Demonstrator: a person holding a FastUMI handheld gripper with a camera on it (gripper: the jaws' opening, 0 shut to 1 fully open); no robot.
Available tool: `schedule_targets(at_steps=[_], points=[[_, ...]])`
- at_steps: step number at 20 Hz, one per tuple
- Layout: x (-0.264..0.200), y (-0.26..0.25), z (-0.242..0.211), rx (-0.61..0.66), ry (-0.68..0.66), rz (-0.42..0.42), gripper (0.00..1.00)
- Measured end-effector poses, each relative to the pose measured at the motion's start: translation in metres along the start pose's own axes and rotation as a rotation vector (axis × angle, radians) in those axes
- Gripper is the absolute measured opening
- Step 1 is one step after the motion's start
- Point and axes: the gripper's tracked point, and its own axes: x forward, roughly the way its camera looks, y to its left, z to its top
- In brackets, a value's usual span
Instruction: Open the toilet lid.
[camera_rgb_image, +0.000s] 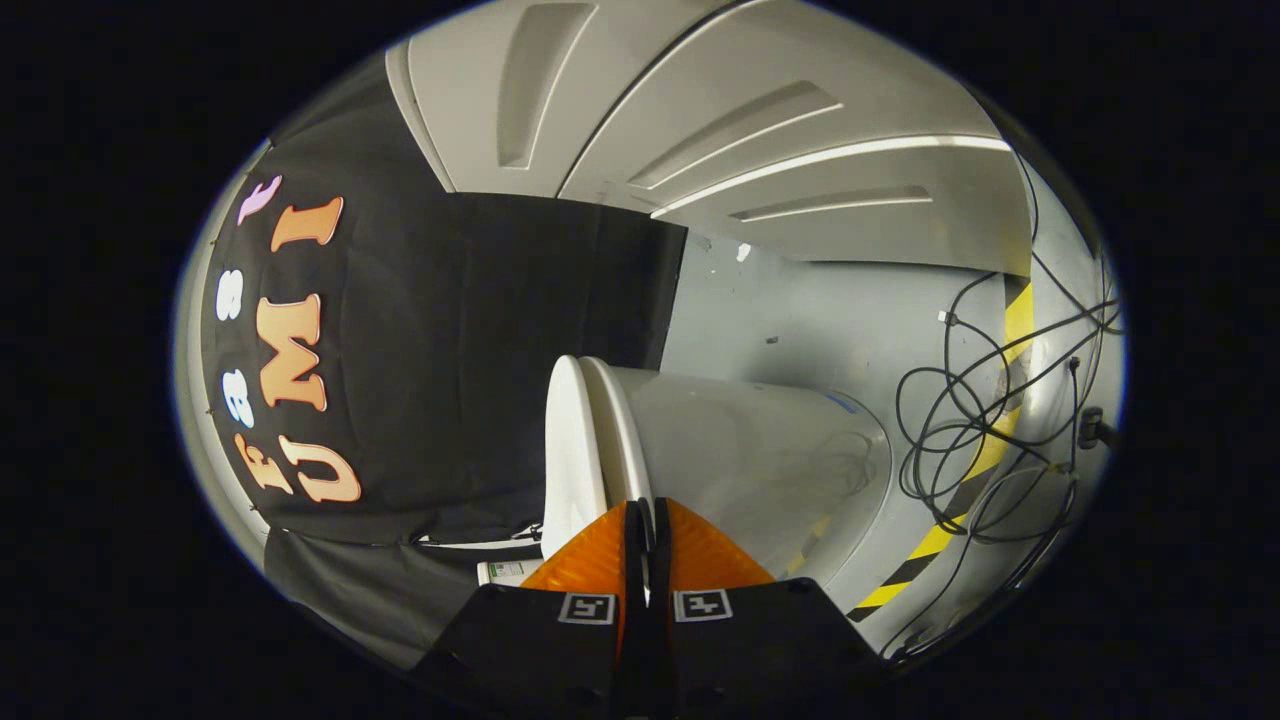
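The camera is rolled, so the white toilet appears lying on its side just beyond my fingers. Its lid (570, 450) lies flat against the seat (618, 440), with only a thin seam between them. The bowl (760, 455) bulges away on the other side of the seat. My gripper (647, 510) is shut, its orange fingers (590, 560) pressed together with nothing visible between them. The fingertips sit right at the rim of the seat, beside the lid's edge. I cannot tell whether they touch it.
Grey floor (830, 320) runs behind the bowl, with a yellow-and-black tape strip (985, 450) and a tangle of black cables (960, 430) on it. A black cloth wall (450, 360) hangs on the lid's side. White panelled walls (720, 110) stand beyond.
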Motion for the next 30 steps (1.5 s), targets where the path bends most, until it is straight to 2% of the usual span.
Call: schedule_targets(at_steps=[4, 7, 12, 18, 21, 25, 30], points=[[0.006, 0.009, 0.009, -0.103, -0.070, -0.015, 0.08], [-0.003, 0.028, 0.012, -0.143, -0.097, 0.018, 0.08], [-0.007, 0.044, 0.014, -0.160, -0.129, -0.015, 0.08], [-0.018, 0.073, 0.011, -0.246, -0.168, -0.011, 0.08], [-0.021, 0.082, 0.007, -0.319, -0.190, -0.043, 0.08], [-0.035, 0.116, 0.002, -0.382, -0.214, -0.047, 0.08], [-0.058, 0.171, -0.020, -0.471, -0.271, -0.012, 0.08]])
